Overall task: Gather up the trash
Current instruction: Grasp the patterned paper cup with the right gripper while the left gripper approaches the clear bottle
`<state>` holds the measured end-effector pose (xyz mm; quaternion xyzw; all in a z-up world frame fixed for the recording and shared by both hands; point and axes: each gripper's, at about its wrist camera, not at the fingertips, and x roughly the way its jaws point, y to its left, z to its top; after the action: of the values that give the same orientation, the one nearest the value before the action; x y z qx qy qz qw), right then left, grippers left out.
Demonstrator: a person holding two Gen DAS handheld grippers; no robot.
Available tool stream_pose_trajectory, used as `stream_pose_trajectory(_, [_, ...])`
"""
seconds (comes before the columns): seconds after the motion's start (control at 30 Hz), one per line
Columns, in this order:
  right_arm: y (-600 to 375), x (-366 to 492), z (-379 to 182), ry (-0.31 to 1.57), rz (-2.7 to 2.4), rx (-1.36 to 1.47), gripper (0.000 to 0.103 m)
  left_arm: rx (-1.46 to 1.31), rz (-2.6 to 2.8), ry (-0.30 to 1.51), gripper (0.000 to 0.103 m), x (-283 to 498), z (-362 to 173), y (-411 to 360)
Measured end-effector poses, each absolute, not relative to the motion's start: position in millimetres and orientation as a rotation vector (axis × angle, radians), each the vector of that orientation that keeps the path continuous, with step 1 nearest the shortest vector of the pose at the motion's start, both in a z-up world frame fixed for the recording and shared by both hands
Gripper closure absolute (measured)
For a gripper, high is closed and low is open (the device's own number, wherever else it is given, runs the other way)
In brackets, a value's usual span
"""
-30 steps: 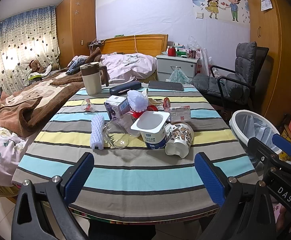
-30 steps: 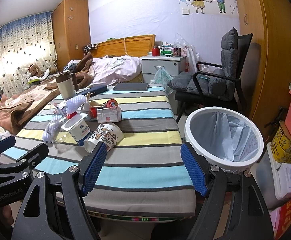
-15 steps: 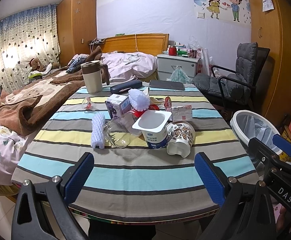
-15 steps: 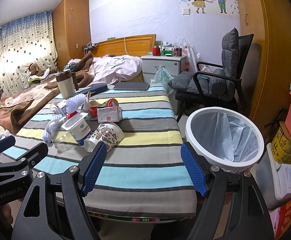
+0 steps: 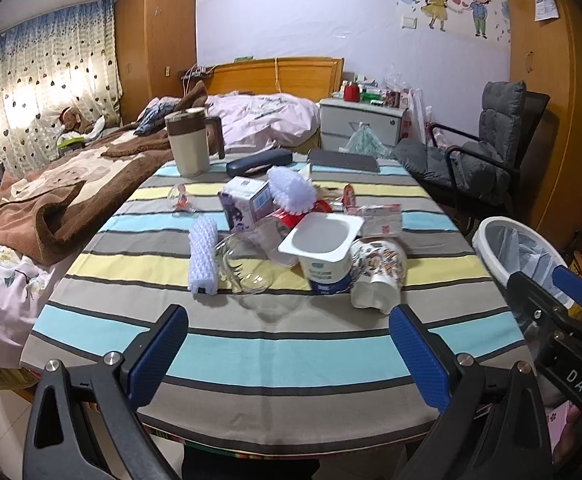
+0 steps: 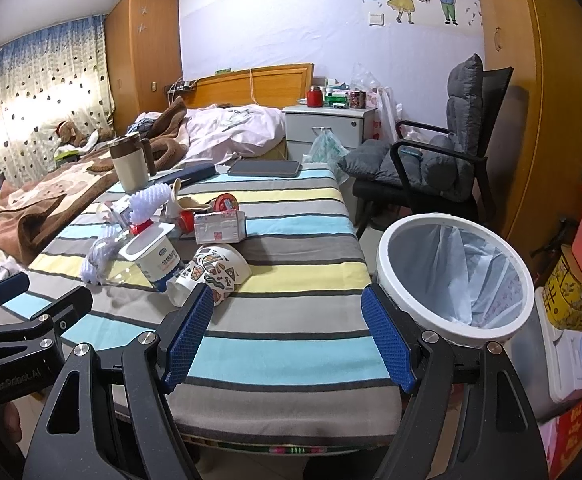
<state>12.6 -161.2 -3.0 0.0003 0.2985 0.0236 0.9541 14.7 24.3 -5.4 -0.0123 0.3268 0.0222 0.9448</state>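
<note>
The left gripper (image 5: 289,350) hung over the near edge of the table (image 5: 283,364), its blue pads spread wide with nothing between them. The right gripper (image 6: 287,338) was level with it, just to the right, also wide open and empty; its left pad stood in front of the paper cup (image 6: 215,272) in the right wrist view, though whether it touched could not be told.

The trash lay in a loose cluster at the middle of the striped cloth. A white yogurt tub (image 5: 323,250) stood upright and open, with the patterned paper cup (image 5: 379,272) on its side touching it on the right. Left of the tub lay clear plastic packaging (image 5: 243,268), and beside that a white foam net sleeve (image 5: 202,256). Behind them were a small purple carton (image 5: 243,204), a white bristly brush-like thing (image 5: 291,190), something red (image 5: 295,216) partly hidden, and a small flat packet (image 5: 381,218). A clear bit of plastic (image 5: 179,200) lay apart to the left.

At the far end stood a beige mug (image 5: 189,142) with a brown lid, a dark case (image 5: 259,162) and a dark tablet (image 5: 343,160).

The white bin (image 6: 455,276), lined with a pale bag, stood on the floor just off the table's right side, with the right gripper's right pad near its rim. A grey-cushioned chair (image 6: 443,152) stood behind it.
</note>
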Motion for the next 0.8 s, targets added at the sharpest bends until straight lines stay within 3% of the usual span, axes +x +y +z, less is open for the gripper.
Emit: stream_pose_trajectory(0.8, [-120,90,-53,0.834,0.207,0.133,0.026,-0.156,-0.038,0.733,0.001,69,-24,114])
